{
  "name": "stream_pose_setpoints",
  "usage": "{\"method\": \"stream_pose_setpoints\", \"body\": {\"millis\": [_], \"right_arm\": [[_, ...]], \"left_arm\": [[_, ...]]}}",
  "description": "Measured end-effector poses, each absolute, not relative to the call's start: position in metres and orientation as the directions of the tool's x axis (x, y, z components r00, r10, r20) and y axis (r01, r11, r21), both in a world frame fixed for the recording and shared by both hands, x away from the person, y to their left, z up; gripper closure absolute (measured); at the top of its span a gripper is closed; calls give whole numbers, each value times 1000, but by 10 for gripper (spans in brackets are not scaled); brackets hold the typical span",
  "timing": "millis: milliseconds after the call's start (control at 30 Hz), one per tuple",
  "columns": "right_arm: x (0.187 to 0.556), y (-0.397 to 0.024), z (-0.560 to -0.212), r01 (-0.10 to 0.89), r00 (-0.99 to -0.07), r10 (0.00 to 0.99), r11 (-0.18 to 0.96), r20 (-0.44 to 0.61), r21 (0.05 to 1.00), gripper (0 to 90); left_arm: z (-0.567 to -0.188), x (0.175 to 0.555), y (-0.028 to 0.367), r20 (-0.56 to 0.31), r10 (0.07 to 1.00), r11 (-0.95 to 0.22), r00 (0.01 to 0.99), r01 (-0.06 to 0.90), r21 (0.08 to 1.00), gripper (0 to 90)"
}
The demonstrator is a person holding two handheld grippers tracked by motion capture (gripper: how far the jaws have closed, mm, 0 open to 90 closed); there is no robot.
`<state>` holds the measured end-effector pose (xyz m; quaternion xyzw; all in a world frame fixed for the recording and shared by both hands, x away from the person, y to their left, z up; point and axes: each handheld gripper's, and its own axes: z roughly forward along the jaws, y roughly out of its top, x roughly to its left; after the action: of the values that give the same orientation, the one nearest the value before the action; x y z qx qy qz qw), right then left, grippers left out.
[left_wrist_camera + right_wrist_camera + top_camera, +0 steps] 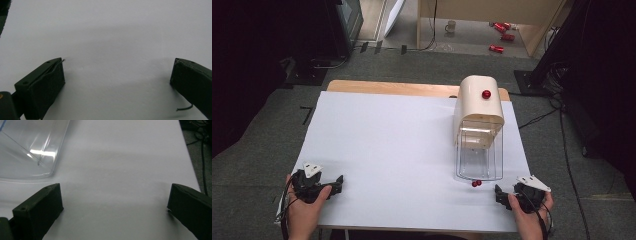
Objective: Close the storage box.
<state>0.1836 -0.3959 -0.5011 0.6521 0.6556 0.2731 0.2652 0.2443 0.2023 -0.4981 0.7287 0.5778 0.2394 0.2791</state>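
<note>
We see a white tabletop (402, 150) with a cream-coloured machine (479, 105) standing toward its far right, a red knob (486, 94) on its rounded top. Under the machine's front sits a clear plastic container (479, 157), reaching toward the near edge; in the right gripper view its transparent corner (30, 147) lies at the upper left, just beyond our left jaw. Two small red balls (476, 183) lie together on the tabletop just in front of the container's near end, a little to the left of our right tool (501, 192); nothing stands between them. Our right hand (532, 210) rests at the near right corner of the tabletop, holding its tool low and pointed to the left and slightly away from us, the grey plate (533, 182) uppermost. Its jaws stand spread wide with only bare tabletop (115, 182) between them. Our left hand (304, 207) sits at the near left corner, well apart from the machine, its tool (339, 181) pointed to the right, close over the surface. Those jaws are likewise spread, with bare white tabletop (115, 57) between them. Beyond the tabletop lie grey carpet (432, 65), a mug (451, 26) and some red cans (502, 30) on the floor.
</note>
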Motion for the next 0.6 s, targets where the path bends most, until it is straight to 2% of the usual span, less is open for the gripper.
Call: {"method": "stream_pose_setpoints", "body": {"millis": [233, 600], "right_arm": [[170, -394, -487, 686, 21, 997, -73, 80, 724, 0], [162, -365, -467, 663, -22, 996, -46, 81, 747, 0]], "left_arm": [[-498, 244, 202, 26, 976, -176, 218, 708, 683, 0], [-498, 244, 202, 27, 976, -177, 217, 708, 683, 0]]}}
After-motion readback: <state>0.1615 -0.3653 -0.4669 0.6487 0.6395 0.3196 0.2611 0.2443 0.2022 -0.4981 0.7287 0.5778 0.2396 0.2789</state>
